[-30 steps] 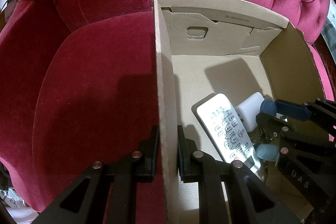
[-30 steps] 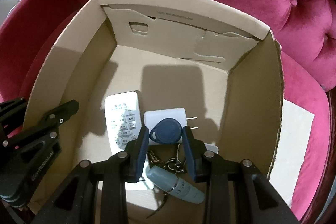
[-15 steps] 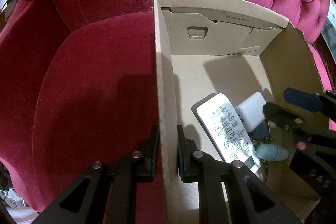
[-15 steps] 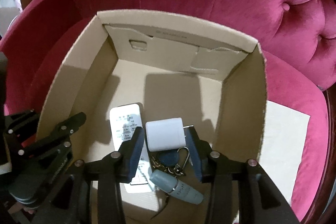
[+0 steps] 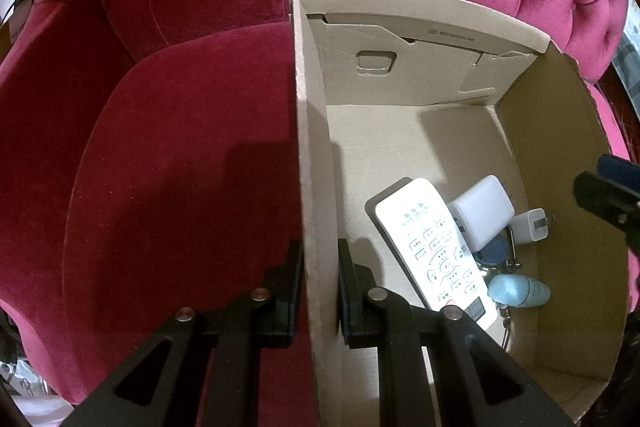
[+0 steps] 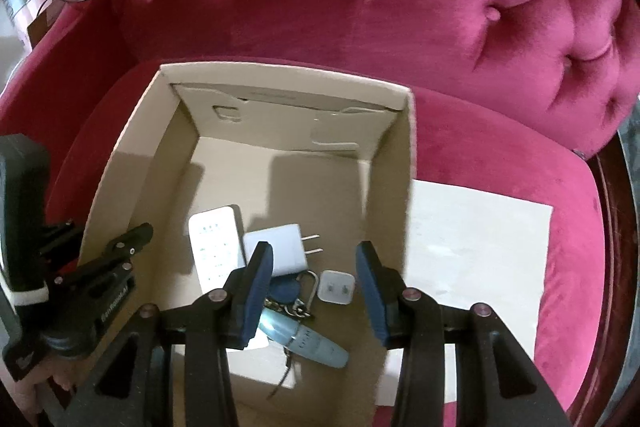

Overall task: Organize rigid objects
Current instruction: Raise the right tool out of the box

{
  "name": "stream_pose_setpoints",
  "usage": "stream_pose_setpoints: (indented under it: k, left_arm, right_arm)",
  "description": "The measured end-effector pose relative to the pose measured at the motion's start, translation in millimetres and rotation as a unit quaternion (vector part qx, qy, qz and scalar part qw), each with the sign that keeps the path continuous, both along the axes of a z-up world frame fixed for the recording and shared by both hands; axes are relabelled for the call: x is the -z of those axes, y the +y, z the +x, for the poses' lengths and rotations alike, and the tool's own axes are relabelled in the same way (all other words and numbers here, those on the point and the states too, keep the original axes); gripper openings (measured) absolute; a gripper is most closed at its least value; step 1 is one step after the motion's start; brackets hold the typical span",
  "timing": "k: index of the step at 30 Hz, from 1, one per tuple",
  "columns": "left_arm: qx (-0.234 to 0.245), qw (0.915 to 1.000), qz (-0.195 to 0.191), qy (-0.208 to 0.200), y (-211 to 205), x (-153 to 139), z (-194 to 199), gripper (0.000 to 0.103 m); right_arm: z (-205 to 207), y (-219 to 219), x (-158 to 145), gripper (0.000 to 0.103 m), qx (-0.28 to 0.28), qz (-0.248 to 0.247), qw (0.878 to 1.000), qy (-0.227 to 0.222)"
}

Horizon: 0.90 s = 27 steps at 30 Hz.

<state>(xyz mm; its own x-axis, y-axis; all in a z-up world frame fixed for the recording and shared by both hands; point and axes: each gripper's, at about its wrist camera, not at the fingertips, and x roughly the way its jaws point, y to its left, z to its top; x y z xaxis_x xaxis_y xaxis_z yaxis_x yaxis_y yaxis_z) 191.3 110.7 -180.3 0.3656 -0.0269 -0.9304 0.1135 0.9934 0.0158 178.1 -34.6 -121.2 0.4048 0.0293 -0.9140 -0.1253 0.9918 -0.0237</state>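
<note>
The left tool (image 5: 316, 291) is clamping the left wall of the cardboard box (image 5: 310, 187), steadying it on the red sofa (image 5: 168, 147). The right tool (image 6: 314, 291) is hanging above the box with its jaws apart and nothing between them. A remote (image 6: 214, 247), a white charger (image 6: 280, 247), a small white plug (image 6: 336, 287), keys with a blue fob (image 6: 286, 291) and a pale blue tube (image 6: 308, 341) are lying together on the box floor. The drop-off looks finished; next the right tool is likely needing another loose item, though none is showing on the white sheet (image 6: 480, 247) beside the box.
</note>
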Motion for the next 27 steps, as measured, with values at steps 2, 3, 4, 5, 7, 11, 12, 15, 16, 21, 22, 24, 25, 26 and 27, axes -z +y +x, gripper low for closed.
stream_pose_setpoints:
  k: [2,3,4,5,7,11,12,15,16,21,22,24,25,26,27]
  left_arm:
    - [0.000,1.0000,0.000,0.000,0.4,0.1,0.2,0.017]
    - [0.000,1.0000,0.000,0.000,-0.1,0.0,0.0,0.017]
    - [0.000,1.0000,0.000,0.000,-0.1,0.0,0.0,0.017]
    - [0.000,1.0000,0.000,0.000,-0.1,-0.1,-0.1,0.017]
    - [0.000,1.0000,0.001,0.000,0.1,0.1,0.2,0.017]
    - [-0.001,1.0000,0.000,0.000,1.2,0.4,0.5,0.017]
    - [-0.001,1.0000,0.000,0.000,1.3,0.5,0.6,0.017]
    - [-0.001,1.0000,0.000,0.000,1.9,0.2,0.8,0.017]
    - [-0.001,1.0000,0.000,0.000,2.0,0.3,0.9,0.017]
    - [-0.001,1.0000,0.001,0.000,1.5,0.1,0.6,0.017]
    - [-0.002,1.0000,0.001,0.000,1.8,0.1,0.8,0.017]
    - [-0.001,1.0000,0.001,0.000,1.5,0.1,0.6,0.017]
    - [-0.001,1.0000,0.002,0.000,1.6,0.0,0.7,0.017]
    - [-0.001,1.0000,0.003,0.000,1.8,-0.1,0.8,0.017]
    - [-0.001,1.0000,0.003,0.000,0.7,-0.3,0.6,0.017]
  right_arm:
    - [-1.9,-7.2,-2.7,0.047,0.010,0.008,1.000,0.003]
    - [-3.0,-11.0,-4.0,0.047,0.015,0.009,1.000,0.005]
    - [-3.9,-13.8,-4.9,0.047,0.018,0.009,1.000,0.004]
    - [-5.4,-16.7,-6.7,0.047,0.019,0.014,1.000,0.004]
    - [-9.1,-20.2,-10.1,0.048,0.021,0.014,1.000,0.001]
    - [-14.8,-29.5,-14.9,0.052,0.034,0.024,0.999,0.002]
    - [-16.4,-32.0,-16.2,0.054,0.036,0.021,0.999,0.000]
    - [-21.9,-40.0,-21.0,0.060,0.042,0.009,0.999,-0.006]
    - [-23.0,-42.1,-20.9,0.062,0.043,0.006,0.999,-0.006]
    - [-29.5,-55.2,-19.5,0.074,0.054,-0.001,0.999,-0.006]
    - [-31.0,-57.8,-19.5,0.077,0.056,-0.002,0.998,-0.005]
    - [-33.9,-61.5,-19.1,0.083,0.058,-0.007,0.998,-0.007]
    - [-35.8,-63.4,-19.3,0.088,0.058,-0.010,0.998,-0.008]
    - [-37.1,-64.9,-19.6,0.091,0.058,-0.011,0.998,-0.009]
    - [-38.6,-65.9,-19.3,0.097,0.060,-0.012,0.998,-0.010]
